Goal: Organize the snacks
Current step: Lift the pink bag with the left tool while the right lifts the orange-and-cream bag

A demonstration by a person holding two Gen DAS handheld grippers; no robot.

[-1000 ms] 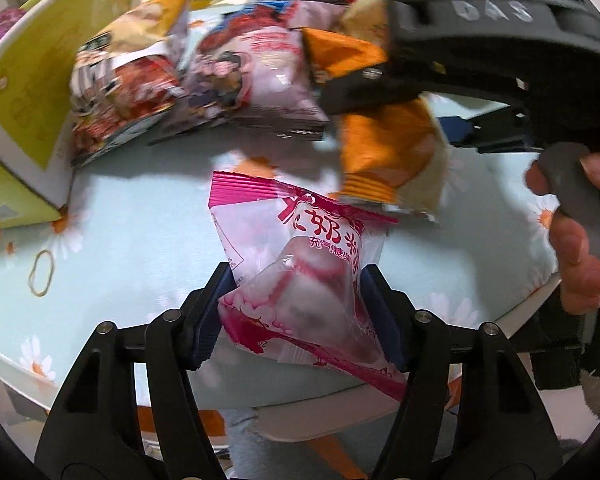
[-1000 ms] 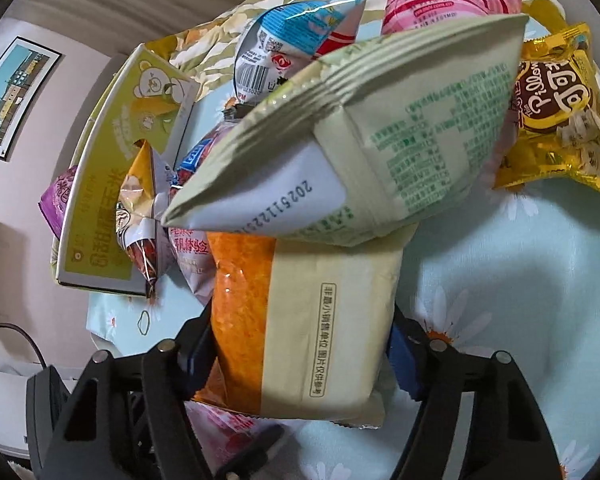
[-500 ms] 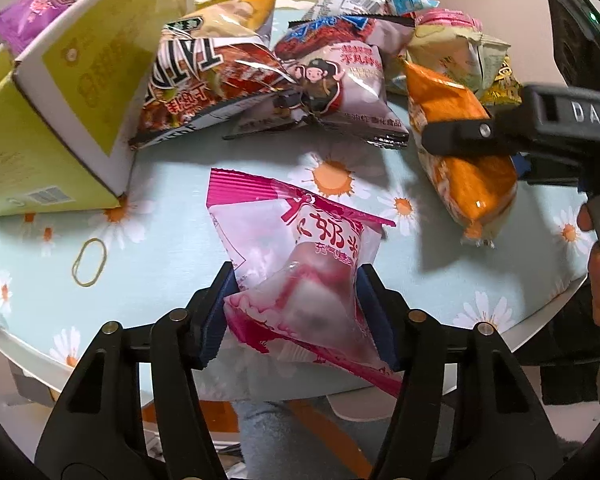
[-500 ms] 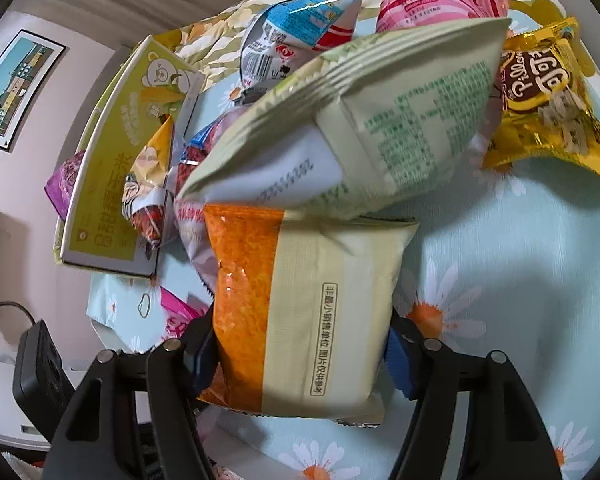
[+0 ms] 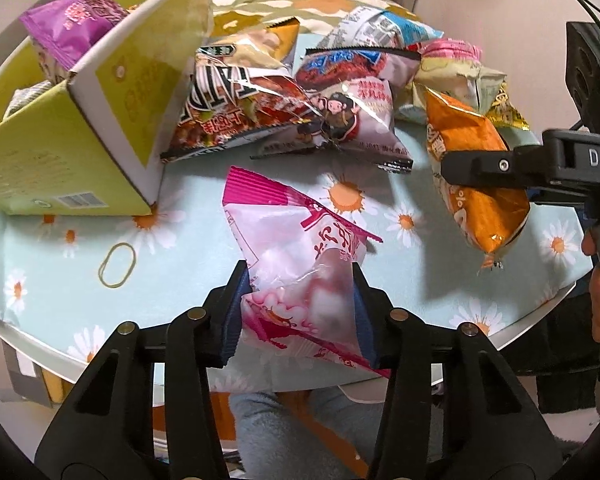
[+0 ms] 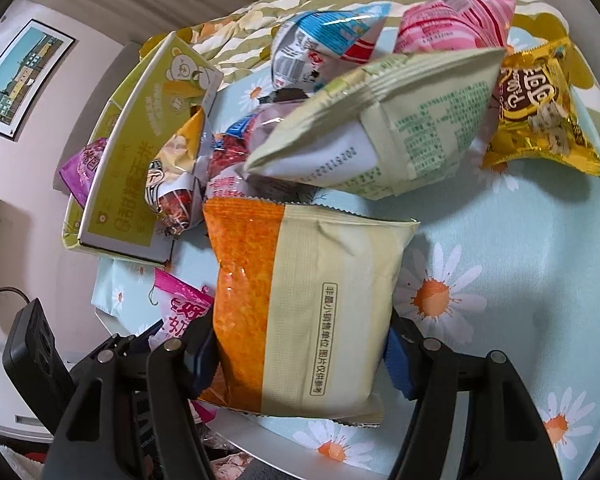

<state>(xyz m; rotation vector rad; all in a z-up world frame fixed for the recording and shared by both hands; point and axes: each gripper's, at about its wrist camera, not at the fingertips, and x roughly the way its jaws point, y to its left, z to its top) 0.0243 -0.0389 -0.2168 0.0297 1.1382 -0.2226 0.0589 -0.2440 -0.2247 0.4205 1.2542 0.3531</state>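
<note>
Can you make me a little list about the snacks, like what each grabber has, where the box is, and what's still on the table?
left gripper: shut on the pink packet
right gripper: shut on the orange bag
yellow-green box: on the table, left side, a purple packet inside
pile at the back: pale green bag, gold packet, red chip bag
loose item: rubber band
table: light blue cloth with daisies

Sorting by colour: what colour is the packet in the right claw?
Orange and cream packet, clearest in the right wrist view.
</note>
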